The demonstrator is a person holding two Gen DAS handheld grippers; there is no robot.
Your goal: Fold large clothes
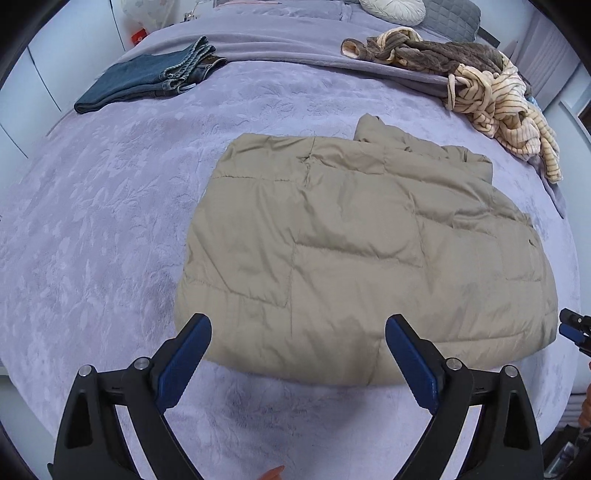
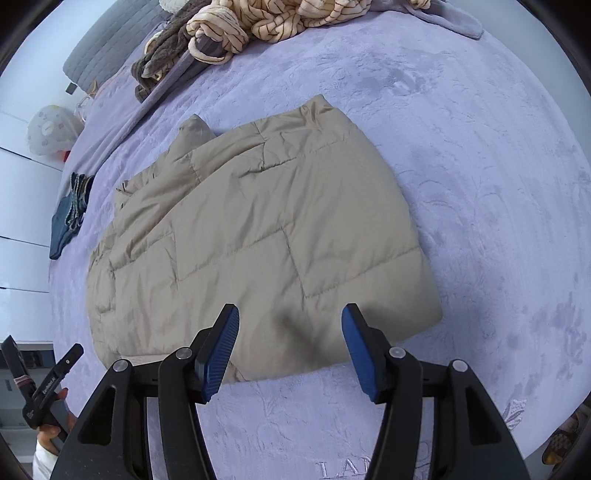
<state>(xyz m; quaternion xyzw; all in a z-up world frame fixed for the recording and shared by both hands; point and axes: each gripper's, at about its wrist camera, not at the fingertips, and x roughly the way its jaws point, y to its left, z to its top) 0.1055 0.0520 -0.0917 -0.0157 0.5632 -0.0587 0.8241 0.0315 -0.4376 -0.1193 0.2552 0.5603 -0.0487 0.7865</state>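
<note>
A beige quilted puffer jacket (image 1: 354, 251) lies folded into a rough rectangle on the lilac bed cover (image 1: 92, 229); it also shows in the right wrist view (image 2: 258, 236). My left gripper (image 1: 298, 332) is open and empty, hovering over the jacket's near edge. My right gripper (image 2: 290, 321) is open and empty over the jacket's near edge in its own view. The right gripper's tip shows at the left view's right edge (image 1: 576, 328), and the left gripper shows at the right view's lower left (image 2: 48, 387).
Folded blue jeans (image 1: 147, 81) lie at the far left of the bed. A crumpled pile of striped cream and brown clothes (image 1: 480, 85) lies at the far right. Pillows (image 1: 395, 9) sit at the head of the bed.
</note>
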